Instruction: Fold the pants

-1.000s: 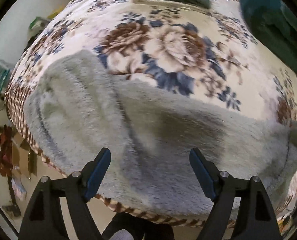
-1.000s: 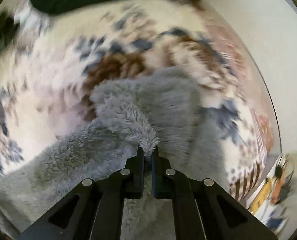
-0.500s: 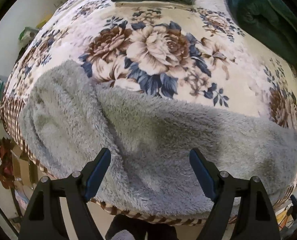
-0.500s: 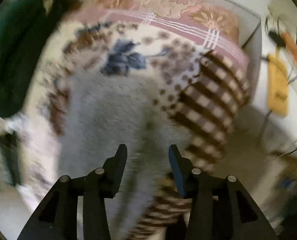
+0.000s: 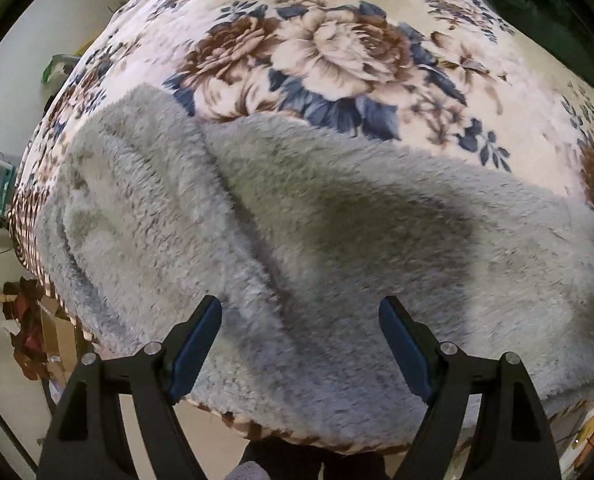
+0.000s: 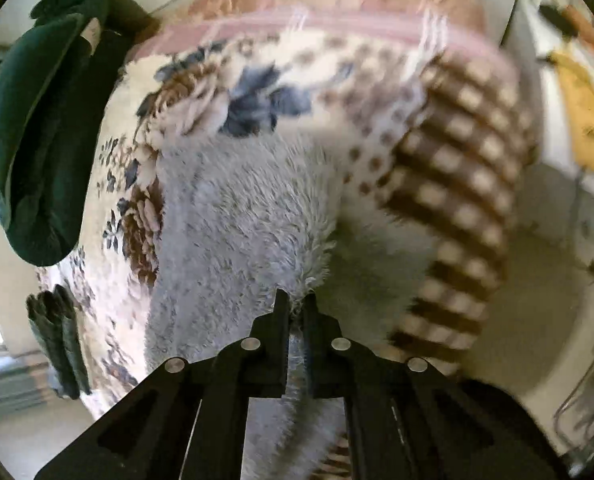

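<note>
From my left wrist camera I see the fuzzy grey pants (image 5: 337, 240) spread across the near part of the floral blanket (image 5: 337, 48), close to the bed's near edge, where the blanket's brown checked border peeks out below the fleece. Their long axis runs side to side across this view, slanting a little: the left portion sits higher and is doubled over into a rounded flap, with a fold line running diagonally from the upper middle down toward my left gripper (image 5: 301, 334), while the rest stretches out to the right and off toward the frame edge. I cannot tell which end is the waist. My left gripper hovers over the pants with its blue-padded jaws spread wide, gripping nothing. From my right wrist camera, which is smeared by motion blur, the pants (image 6: 233, 224) run lengthwise away from the lens toward the blue and brown flowers of the blanket (image 6: 201, 92), with the checked border (image 6: 457, 208) falling away on the right. My right gripper (image 6: 295, 306) has its jaws pinched nearly together on a tuft of the fleece edge. A dark green blanket (image 6: 37, 120) lies at the left of that view, well apart from the pants.
</note>
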